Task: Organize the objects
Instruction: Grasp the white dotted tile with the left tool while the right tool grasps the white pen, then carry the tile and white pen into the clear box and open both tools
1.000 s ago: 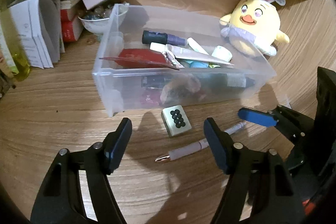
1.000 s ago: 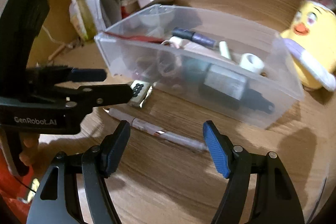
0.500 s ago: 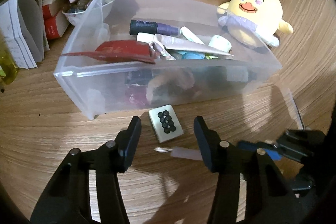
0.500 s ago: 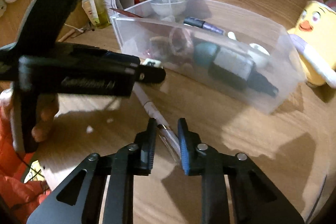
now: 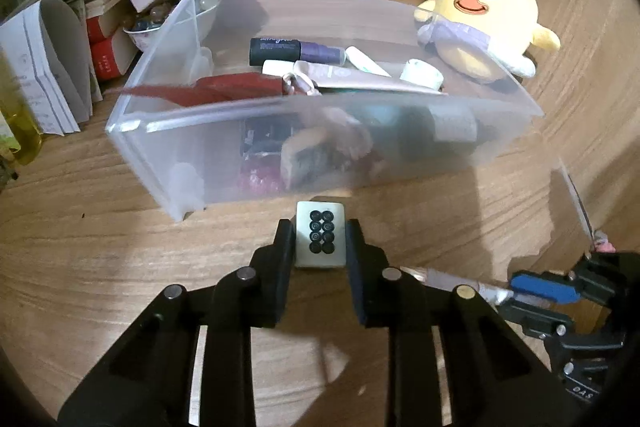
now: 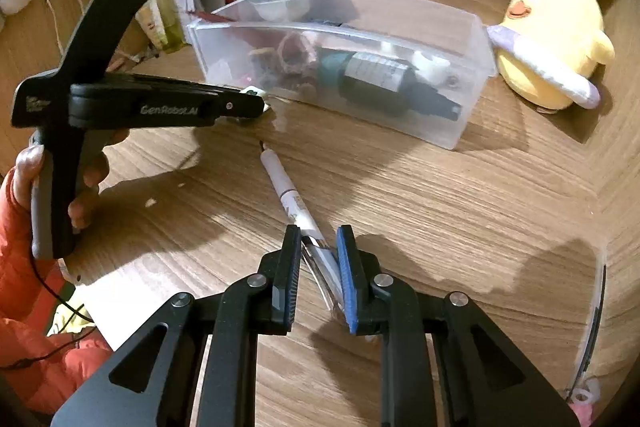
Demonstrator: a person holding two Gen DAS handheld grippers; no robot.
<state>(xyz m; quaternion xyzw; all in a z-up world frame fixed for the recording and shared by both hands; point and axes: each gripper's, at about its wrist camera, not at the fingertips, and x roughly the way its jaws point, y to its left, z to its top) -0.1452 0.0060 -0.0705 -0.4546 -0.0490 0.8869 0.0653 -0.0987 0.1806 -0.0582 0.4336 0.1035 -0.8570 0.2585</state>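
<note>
A white mahjong tile (image 5: 320,237) with black dots lies on the wooden table just in front of a clear plastic bin (image 5: 224,131). My left gripper (image 5: 319,241) is shut on the tile, one finger on each side. A pale pink pen (image 6: 286,189) lies on the table, tip toward the bin. My right gripper (image 6: 318,247) is shut on the pen's rear end. The right gripper (image 5: 536,293) also shows in the left wrist view at lower right, holding the pen (image 5: 444,279). The bin (image 6: 440,27) holds several cosmetics and small items.
A yellow chick plush with bunny ears (image 5: 486,31) sits against the bin's right end. Boxes, papers and a small bowl (image 5: 100,39) crowd the far left behind the bin. A yellow bottle (image 5: 16,131) stands at the left edge.
Both grippers have closed: the left one moved forward and shut on the mahjong tile, the right one came down and shut on the pen's rear end.
</note>
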